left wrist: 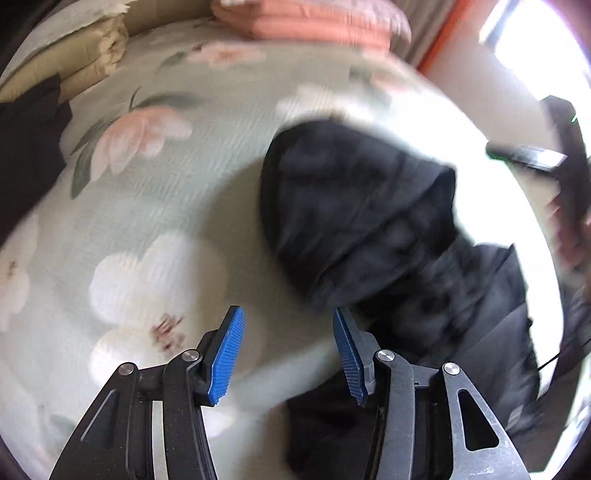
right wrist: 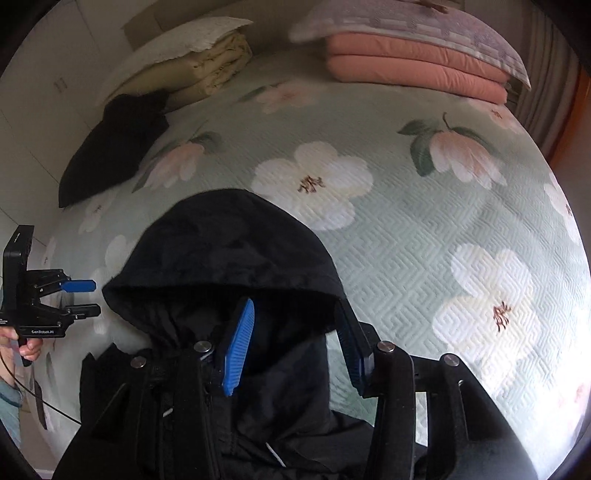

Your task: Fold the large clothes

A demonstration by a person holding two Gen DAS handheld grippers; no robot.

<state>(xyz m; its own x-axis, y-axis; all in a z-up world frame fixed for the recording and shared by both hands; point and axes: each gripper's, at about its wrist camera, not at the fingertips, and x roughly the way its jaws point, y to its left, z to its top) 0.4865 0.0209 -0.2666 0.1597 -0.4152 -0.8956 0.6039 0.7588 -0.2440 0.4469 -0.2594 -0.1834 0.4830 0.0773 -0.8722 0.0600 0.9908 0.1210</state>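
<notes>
A black hooded jacket [right wrist: 229, 240] lies on the bed with its hood spread flat, pointing toward the pillows. In the right wrist view my right gripper [right wrist: 295, 306] hovers over the jacket's neck just below the hood. It is open, and its blue pads [right wrist: 240, 347] stand apart from the cloth beneath. In the blurred left wrist view the jacket [left wrist: 362, 206] sits ahead and to the right. My left gripper [left wrist: 288, 325] is open over bare quilt beside the hood, with nothing between its pads. The left gripper [right wrist: 92, 297] also shows left of the hood, held by a hand [right wrist: 29, 347].
The bed carries a pale green floral quilt [right wrist: 406, 221]. At its head lie folded pink blankets [right wrist: 417, 70] under a pillow [right wrist: 406, 26], and a folded beige bedding stack [right wrist: 207, 70]. Another black garment [right wrist: 114, 147] lies at the far left edge.
</notes>
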